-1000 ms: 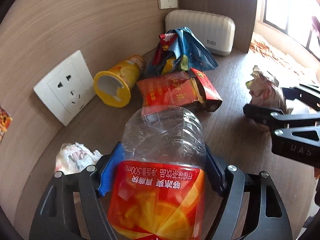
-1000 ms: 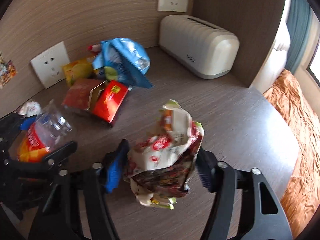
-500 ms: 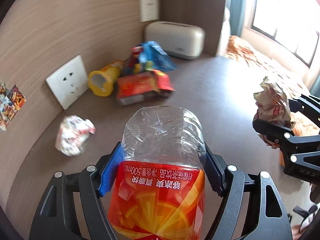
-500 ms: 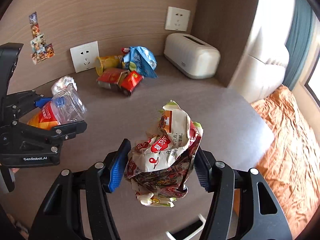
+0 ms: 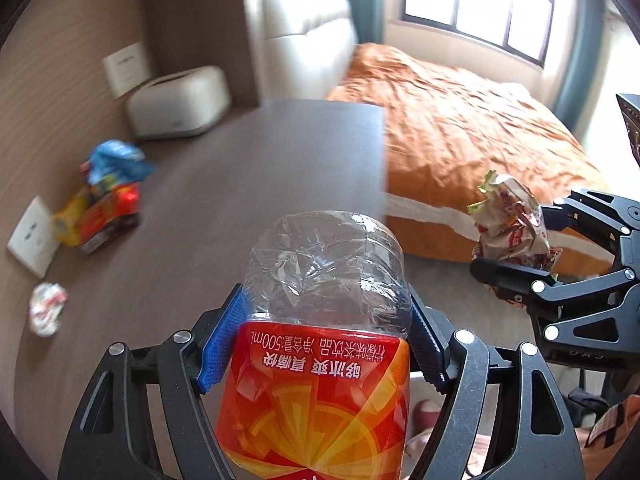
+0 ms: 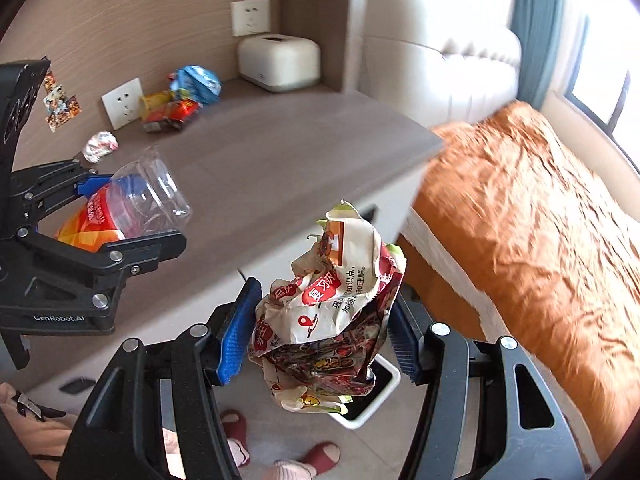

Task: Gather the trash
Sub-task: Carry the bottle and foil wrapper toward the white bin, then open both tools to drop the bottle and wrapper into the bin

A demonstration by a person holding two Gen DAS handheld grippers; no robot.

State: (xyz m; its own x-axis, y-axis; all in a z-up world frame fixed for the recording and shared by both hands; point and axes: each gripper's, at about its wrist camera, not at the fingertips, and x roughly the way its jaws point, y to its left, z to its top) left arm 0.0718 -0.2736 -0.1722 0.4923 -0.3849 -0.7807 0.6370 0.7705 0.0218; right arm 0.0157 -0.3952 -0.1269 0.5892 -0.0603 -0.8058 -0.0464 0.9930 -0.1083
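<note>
We note a brown wood-grain surface [image 6: 280, 152] set against a panelled wall. A cream ribbed appliance [image 6: 280, 62] stands at its far corner, below a white wall socket [image 6: 250, 17]. A second socket [image 6: 122, 103] sits lower on the wall, with small stickers [image 6: 60, 100] beside it. We record a bed with an orange cover [image 6: 520, 216] beside the surface, a cream padded headboard [image 6: 440, 56], teal curtains [image 5: 580, 60] and a window [image 5: 480, 4]. Red slippers [image 6: 320, 454] are on the floor.
</note>
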